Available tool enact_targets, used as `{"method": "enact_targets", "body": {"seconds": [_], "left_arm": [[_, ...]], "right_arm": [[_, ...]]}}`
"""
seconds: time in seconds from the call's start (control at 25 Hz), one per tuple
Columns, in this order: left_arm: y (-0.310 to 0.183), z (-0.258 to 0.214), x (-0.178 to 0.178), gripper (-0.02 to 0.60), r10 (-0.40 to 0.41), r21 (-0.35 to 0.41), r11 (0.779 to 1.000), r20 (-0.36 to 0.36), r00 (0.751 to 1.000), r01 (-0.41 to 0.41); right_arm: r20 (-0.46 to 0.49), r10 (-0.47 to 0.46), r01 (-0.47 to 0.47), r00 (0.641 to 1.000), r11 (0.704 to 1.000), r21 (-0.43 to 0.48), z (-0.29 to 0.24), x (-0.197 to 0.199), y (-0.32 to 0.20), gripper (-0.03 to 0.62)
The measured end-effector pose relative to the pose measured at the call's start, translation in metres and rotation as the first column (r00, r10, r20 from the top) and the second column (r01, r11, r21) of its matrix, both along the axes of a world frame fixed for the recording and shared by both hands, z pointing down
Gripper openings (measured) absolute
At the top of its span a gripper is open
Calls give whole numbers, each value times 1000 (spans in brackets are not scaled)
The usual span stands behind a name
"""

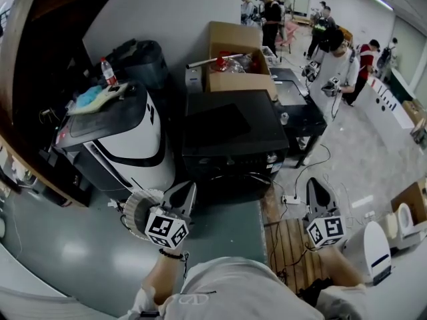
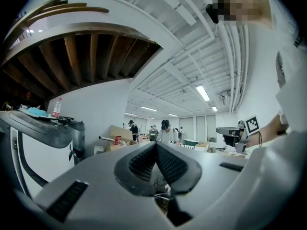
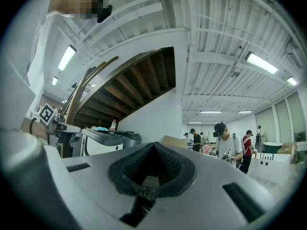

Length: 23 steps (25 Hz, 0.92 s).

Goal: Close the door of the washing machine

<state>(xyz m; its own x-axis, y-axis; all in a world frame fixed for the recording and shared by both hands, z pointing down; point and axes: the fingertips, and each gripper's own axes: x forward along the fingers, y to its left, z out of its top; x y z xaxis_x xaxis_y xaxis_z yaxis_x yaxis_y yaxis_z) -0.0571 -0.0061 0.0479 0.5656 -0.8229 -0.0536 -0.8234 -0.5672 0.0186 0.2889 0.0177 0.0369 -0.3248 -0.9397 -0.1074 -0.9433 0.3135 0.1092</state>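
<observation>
The left tongs [image 1: 183, 193] and right tongs [image 1: 316, 187] are pressed together, pinching nothing. The washing machine [image 1: 137, 145] is standing just ahead of the left ones. A hard push is risking toppling the bottle [image 1: 108, 72] on top.

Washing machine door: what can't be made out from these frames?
washing machine door: head view shows only its cluttered top and one white side; open or shut, cannot tell.
Its front, left gripper view: cut off by the picture's left edge.
bottle label, head view: too small to read.
</observation>
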Motion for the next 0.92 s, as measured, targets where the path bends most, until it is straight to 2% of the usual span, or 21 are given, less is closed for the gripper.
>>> {"method": "enact_targets", "body": {"seconds": [0.92], "left_arm": [[5, 16, 5, 2, 1, -38, 999, 9, 1000, 0]], "right_arm": [[-16, -25, 25, 1000, 999, -28, 10, -5, -8, 9]]}}
